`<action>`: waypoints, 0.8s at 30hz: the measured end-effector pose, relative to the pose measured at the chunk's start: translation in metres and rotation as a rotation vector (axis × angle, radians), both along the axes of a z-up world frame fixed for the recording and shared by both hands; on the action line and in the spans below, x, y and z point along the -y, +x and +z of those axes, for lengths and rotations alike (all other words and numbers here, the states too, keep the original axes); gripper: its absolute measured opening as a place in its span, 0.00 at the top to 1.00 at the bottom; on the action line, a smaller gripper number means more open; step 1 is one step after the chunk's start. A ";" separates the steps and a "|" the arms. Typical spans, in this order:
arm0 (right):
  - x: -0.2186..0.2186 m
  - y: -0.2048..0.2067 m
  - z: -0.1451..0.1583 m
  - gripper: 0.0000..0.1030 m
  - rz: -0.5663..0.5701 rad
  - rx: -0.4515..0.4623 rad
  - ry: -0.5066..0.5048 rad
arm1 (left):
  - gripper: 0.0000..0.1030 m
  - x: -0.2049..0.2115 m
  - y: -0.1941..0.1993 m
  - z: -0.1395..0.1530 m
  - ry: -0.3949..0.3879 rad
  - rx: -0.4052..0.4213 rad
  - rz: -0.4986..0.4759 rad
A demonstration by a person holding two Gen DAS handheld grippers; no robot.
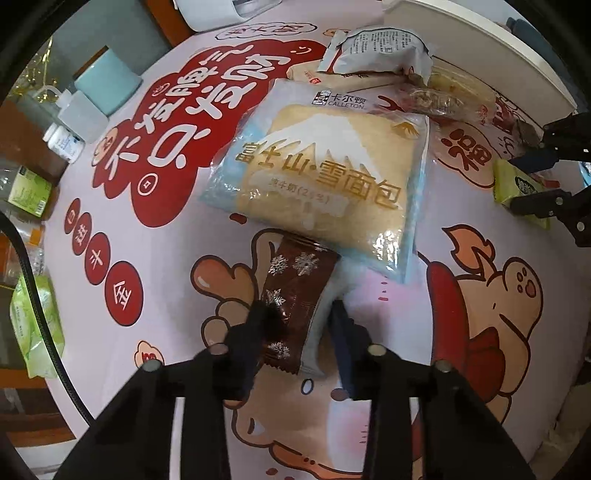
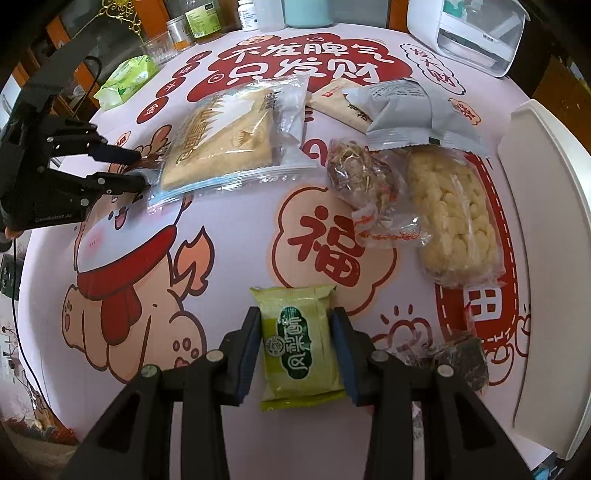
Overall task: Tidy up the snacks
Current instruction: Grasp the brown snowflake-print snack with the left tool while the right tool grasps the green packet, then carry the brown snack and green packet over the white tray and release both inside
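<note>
My left gripper (image 1: 299,314) straddles a brown snowflake snack packet (image 1: 295,299) lying on the printed tablecloth, its jaws beside the packet's sides; it also shows in the right wrist view (image 2: 142,168). My right gripper (image 2: 293,325) straddles a green snack packet (image 2: 297,343), pads against its two sides; it also shows in the left wrist view (image 1: 532,181). A large bread bag (image 1: 325,177) lies just beyond the brown packet. A grey opened bag (image 2: 410,110), a clear bag of dried bits (image 2: 369,184) and a puffed rice cake (image 2: 454,218) lie at right.
A white tray (image 2: 550,258) stands at the table's right edge. A white appliance (image 2: 476,33), a teal cup (image 1: 107,81), bottles (image 1: 64,142) and a green tissue pack (image 2: 127,81) line the far side. A dark packet (image 2: 461,362) lies near my right gripper.
</note>
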State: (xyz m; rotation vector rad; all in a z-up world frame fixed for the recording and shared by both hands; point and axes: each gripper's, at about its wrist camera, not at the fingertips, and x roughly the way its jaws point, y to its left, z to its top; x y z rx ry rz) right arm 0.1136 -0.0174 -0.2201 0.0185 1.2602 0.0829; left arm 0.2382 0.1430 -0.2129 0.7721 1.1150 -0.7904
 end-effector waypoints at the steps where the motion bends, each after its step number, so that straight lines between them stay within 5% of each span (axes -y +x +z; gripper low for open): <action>1: 0.000 -0.001 0.000 0.63 -0.004 0.000 0.003 | 0.72 0.000 -0.001 0.001 -0.004 -0.004 0.010; 14: 0.008 -0.024 0.028 0.63 -0.010 0.061 0.040 | 0.77 -0.025 -0.024 0.039 -0.100 -0.061 0.260; 24: 0.043 -0.053 0.088 0.63 -0.038 0.197 0.088 | 0.77 0.012 -0.089 0.113 -0.249 -0.004 0.326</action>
